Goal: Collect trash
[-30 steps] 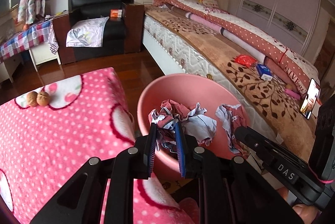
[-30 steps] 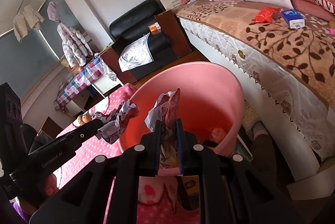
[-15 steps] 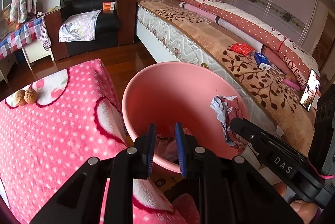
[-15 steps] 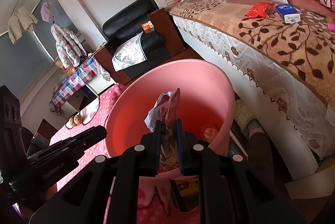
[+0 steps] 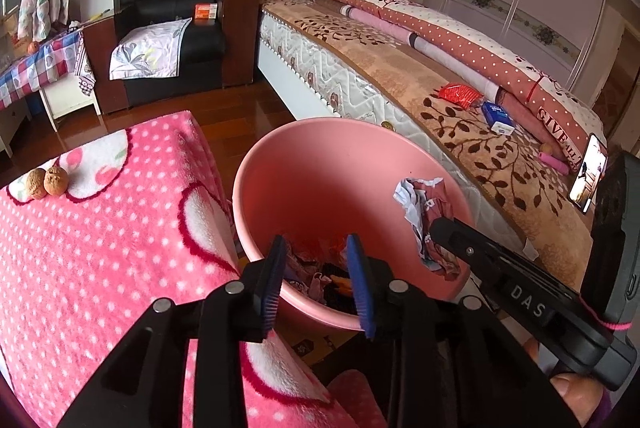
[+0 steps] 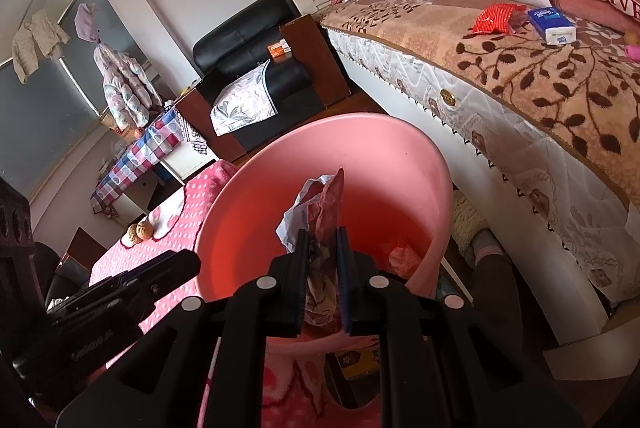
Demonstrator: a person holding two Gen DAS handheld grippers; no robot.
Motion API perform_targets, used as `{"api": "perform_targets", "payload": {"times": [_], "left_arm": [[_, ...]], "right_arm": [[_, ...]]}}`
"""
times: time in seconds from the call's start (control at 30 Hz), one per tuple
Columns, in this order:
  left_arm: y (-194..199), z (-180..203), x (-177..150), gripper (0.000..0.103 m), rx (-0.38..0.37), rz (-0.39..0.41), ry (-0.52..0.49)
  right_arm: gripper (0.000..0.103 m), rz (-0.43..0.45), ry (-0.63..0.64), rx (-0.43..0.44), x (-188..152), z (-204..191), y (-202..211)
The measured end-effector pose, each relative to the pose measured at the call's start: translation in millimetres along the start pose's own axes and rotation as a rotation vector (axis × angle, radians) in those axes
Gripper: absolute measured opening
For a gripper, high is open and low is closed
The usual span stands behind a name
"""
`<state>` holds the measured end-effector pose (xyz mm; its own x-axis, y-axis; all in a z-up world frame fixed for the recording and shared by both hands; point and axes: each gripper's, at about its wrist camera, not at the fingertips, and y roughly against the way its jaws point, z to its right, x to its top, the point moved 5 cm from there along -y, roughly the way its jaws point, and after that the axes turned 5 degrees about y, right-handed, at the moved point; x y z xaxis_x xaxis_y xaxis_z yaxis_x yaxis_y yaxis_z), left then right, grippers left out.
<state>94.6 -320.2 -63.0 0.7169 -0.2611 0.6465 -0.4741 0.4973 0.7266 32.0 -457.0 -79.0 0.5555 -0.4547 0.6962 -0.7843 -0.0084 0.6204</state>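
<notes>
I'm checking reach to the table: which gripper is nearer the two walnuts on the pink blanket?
Left. The left gripper hangs over the bin's blanket-side rim, jaws opening and empty; the right gripper is farther from the walnuts.

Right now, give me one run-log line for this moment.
left hand-held gripper: opening, empty, over pink bin | right hand-held gripper: shut on crumpled paper above bin | trash in bin bottom | next: release paper

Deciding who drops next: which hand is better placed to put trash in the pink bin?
Right. The right gripper holds crumpled paper over the pink bin. The left gripper is opening, nothing between its fingers.
</notes>
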Motion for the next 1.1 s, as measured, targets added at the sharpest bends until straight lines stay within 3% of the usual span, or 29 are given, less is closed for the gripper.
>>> {"api": "perform_targets", "payload": {"times": [0.23,0.37,0.43,1.1], "left_arm": [[8,3,0,0.041,0.001,0.032,-0.024],[13,3,-1,0.044,0.001,0.05,-0.027],[15,2,-1,0.045,0.002,0.056,-0.026],[43,-19,-5,0.054,0.017,0.122,0.027]], "right_arm": [[0.015,-0.028,-0.044,0.007,1,3,-10],[0.035,-0.034,-0.071,0.022,-1,4,-12],[0.036,-0.029,-0.073,0.027,-1,3,-11],[0.037,0.011,0.056,0.022,-6,-34,13]]}}
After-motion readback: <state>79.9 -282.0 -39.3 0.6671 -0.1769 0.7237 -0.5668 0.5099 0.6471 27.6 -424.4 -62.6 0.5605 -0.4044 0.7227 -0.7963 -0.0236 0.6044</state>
